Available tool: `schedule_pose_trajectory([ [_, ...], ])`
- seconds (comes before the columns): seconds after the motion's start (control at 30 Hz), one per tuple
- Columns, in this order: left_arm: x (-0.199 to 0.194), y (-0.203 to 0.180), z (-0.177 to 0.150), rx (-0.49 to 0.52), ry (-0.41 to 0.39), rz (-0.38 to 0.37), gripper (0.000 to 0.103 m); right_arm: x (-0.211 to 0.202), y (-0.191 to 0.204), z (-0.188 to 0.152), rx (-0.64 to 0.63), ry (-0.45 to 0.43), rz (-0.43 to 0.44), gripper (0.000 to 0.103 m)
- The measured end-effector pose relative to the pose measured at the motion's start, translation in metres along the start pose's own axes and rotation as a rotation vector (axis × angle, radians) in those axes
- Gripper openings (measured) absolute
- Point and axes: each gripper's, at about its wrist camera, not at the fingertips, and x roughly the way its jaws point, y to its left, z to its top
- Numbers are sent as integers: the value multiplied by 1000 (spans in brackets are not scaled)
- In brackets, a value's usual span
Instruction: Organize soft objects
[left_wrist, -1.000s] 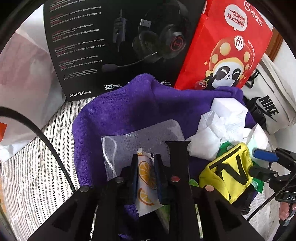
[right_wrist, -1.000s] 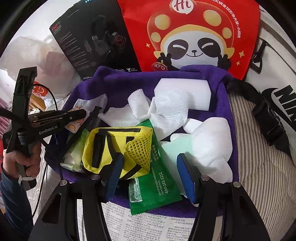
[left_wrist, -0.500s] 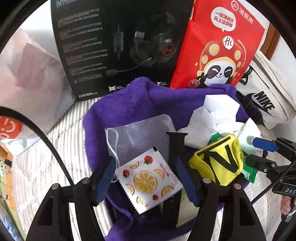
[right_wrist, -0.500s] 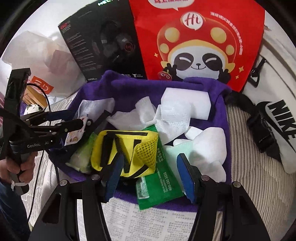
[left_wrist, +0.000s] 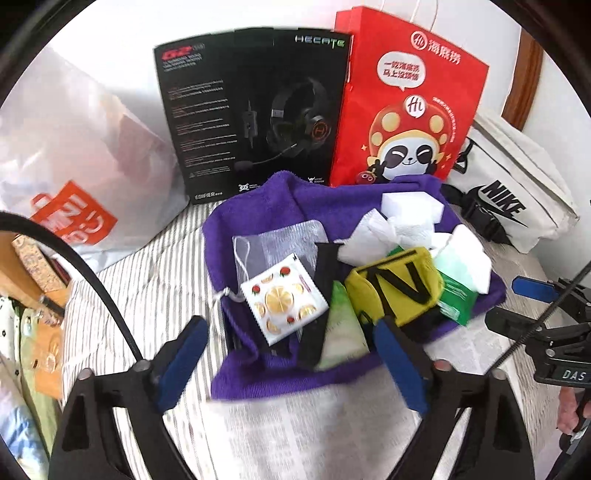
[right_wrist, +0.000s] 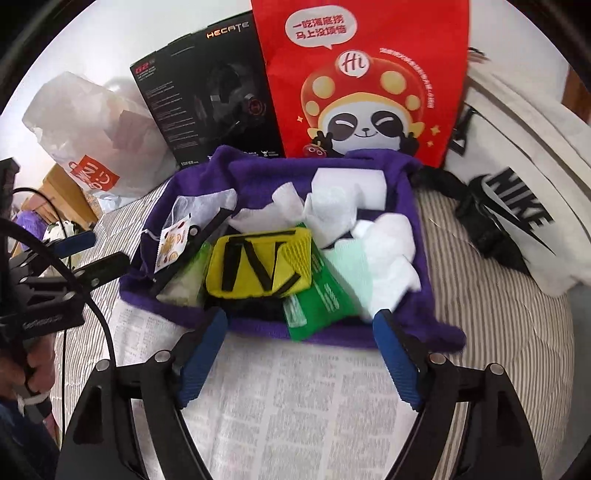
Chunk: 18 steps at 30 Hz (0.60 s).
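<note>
Both our grippers, left (left_wrist: 291, 354) and right (right_wrist: 301, 356), are opening empty; the pile sits on the towel (left_wrist: 258, 218) ahead for gathering.

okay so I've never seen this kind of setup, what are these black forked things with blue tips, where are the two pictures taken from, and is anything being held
No robot arm here: a person holds a hand-held two-finger gripper in each hand. Each picture comes from a fisheye camera on one gripper, looking along its fingers.

The left gripper and the right gripper both have their jaws opening, with nothing gripped. Each shows at the edge of the other's view.

On the striped bedding lies a purple towel heaped with soft things: a yellow mesh pouch with black straps, a white fruit-print sachet, a green wipes packet, crumpled white tissues and a white sponge block.
</note>
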Motion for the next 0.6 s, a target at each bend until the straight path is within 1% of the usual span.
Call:
schedule_pose_trajectory([
  [0.1, -20, -2, -10, -8, -11, 22, 99, -14, 4, -8, -4, -17, -29, 88],
  [0.17, -30, -5, -16, -15, -20, 29, 100, -24, 8, -13, -16, -37, -52, 95],
  [0.2, -36, -5, -19, -20, -24, 30, 101, -29, 10, -16, -20, -44, -62, 96],
  [0.3, -52, -6, -29, -48, -31, 34, 102, -43, 15, -24, -22, -55, -94, 98],
  [0.33, -57, -6, -34, -64, -34, 29, 102, -45, 15, -25, -24, -79, -88, 99],
  [0.4, -68, -6, -41, -87, -36, 15, 102, -54, 15, -32, -1, -83, -88, 99],
  [0.47, -77, -7, -46, -98, -47, 20, 102, -60, 15, -37, 11, -81, -86, 100],
  [0.6, -93, -10, -57, -86, -59, 76, 102, -72, 22, -44, -5, -101, -103, 100],
])
